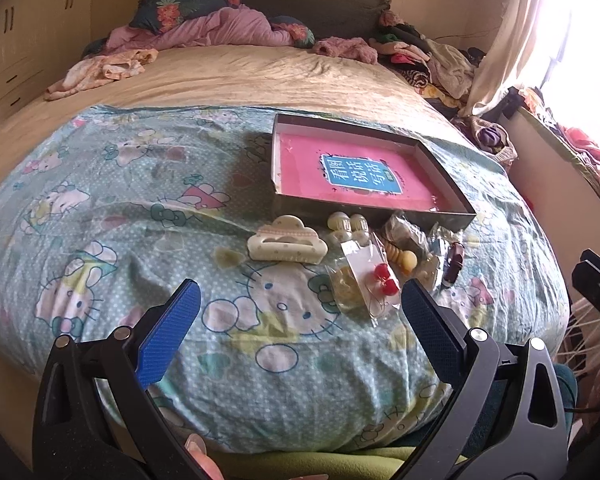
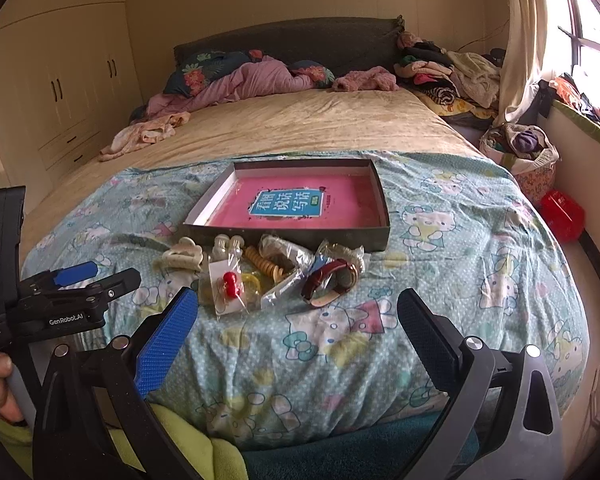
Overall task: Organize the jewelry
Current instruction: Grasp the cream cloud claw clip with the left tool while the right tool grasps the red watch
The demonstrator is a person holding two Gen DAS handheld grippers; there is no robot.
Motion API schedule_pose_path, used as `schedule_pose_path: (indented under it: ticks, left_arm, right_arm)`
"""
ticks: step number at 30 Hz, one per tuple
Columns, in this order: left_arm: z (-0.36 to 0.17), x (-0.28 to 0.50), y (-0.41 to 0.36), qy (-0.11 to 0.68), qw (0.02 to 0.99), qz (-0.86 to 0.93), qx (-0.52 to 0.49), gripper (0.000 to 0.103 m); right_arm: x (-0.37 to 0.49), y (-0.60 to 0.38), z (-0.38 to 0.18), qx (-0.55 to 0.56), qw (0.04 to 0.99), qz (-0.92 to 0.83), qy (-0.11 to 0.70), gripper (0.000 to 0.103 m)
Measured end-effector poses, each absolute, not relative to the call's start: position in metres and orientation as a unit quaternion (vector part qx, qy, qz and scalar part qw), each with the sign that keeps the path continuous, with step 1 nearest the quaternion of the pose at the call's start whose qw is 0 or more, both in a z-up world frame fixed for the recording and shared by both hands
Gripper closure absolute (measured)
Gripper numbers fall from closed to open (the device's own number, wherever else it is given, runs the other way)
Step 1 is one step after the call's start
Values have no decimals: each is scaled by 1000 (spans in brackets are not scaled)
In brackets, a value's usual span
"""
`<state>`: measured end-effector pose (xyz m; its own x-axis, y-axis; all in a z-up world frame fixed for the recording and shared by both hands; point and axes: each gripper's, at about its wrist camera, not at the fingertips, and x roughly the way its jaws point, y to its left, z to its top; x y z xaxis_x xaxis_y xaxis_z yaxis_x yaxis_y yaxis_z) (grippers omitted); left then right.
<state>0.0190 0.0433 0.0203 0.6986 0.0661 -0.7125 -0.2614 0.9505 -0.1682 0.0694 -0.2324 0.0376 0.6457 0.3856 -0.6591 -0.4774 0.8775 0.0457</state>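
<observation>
both my left gripper (image 1: 300, 304) and right gripper (image 2: 298, 312) gape empty above the quilt (image 2: 460, 240), near the jewelry pile (image 2: 268, 272) beside the box (image 2: 380, 236).

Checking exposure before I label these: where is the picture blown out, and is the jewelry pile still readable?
Left wrist view: the window is washed white at upper right, but the jewelry pile is evenly lit and sharp. Right wrist view: glare only at the window; the pile is clear; fisheye bends the bed edges in both.
</observation>
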Motion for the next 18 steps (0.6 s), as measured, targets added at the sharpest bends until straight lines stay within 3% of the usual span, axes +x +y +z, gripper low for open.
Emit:
schedule_pose_path:
  ticks: [11, 18]
  left_arm:
    - [17, 39, 93, 373, 906, 134, -148, 9]
    - [-11, 64, 109, 407, 888, 123, -173, 9]
  right_arm:
    - [129, -236, 63, -26, 914, 227, 335, 4]
    - [165, -247, 49, 1, 911, 203, 358, 4]
